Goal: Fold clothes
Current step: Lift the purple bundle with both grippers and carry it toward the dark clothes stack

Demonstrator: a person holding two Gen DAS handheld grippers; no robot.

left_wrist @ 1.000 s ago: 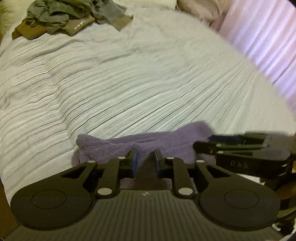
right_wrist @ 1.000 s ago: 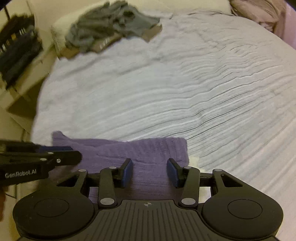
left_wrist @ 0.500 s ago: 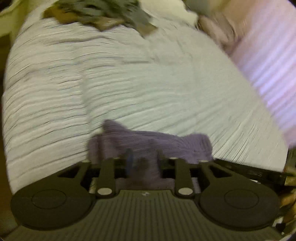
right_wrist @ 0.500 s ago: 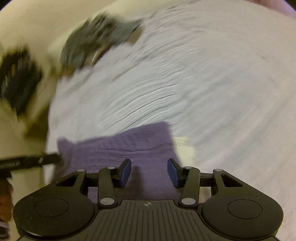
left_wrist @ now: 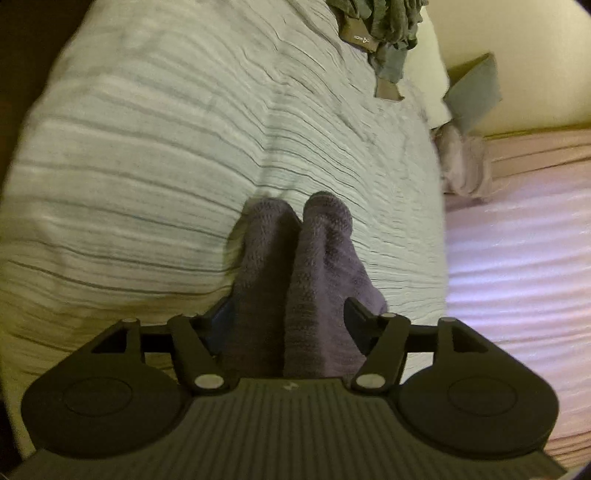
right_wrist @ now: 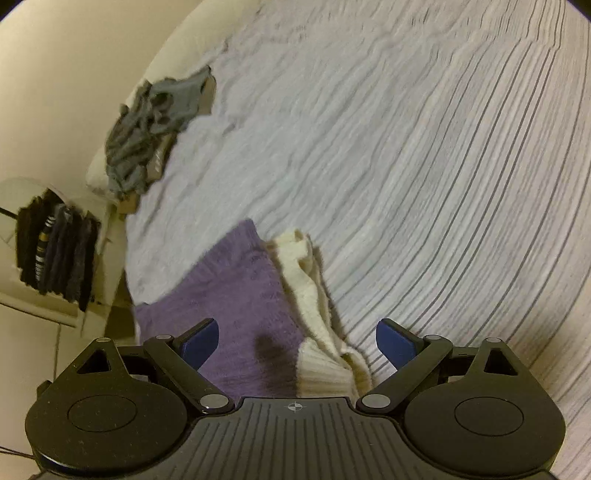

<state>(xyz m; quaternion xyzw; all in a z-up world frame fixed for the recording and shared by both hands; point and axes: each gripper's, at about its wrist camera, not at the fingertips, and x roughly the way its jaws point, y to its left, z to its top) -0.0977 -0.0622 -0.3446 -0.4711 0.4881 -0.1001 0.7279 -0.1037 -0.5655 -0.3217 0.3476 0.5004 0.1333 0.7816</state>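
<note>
A purple knit garment (left_wrist: 314, 266) lies bunched in two ridges on the striped white bedspread (left_wrist: 147, 166). It runs up between the fingers of my left gripper (left_wrist: 288, 321), which stand apart with the cloth filling the gap. In the right wrist view the same purple garment (right_wrist: 236, 295) lies flat at the bed's edge, with a cream knit part (right_wrist: 310, 295) along its right side. My right gripper (right_wrist: 295, 341) hovers over it wide open, fingers clear of the cloth.
A heap of grey and brown clothes (right_wrist: 155, 125) sits at the far end of the bed (right_wrist: 406, 147), also seen as a grey pile (left_wrist: 384, 26). Dark clothes (right_wrist: 55, 251) hang on a rack left of the bed. A pink curtain (left_wrist: 517, 258) hangs at right.
Both grippers have swung round over the bed. The left fingers, earlier pinched tight on the purple cloth, now stand wider. The right fingers have spread wide, and a cream part now shows.
</note>
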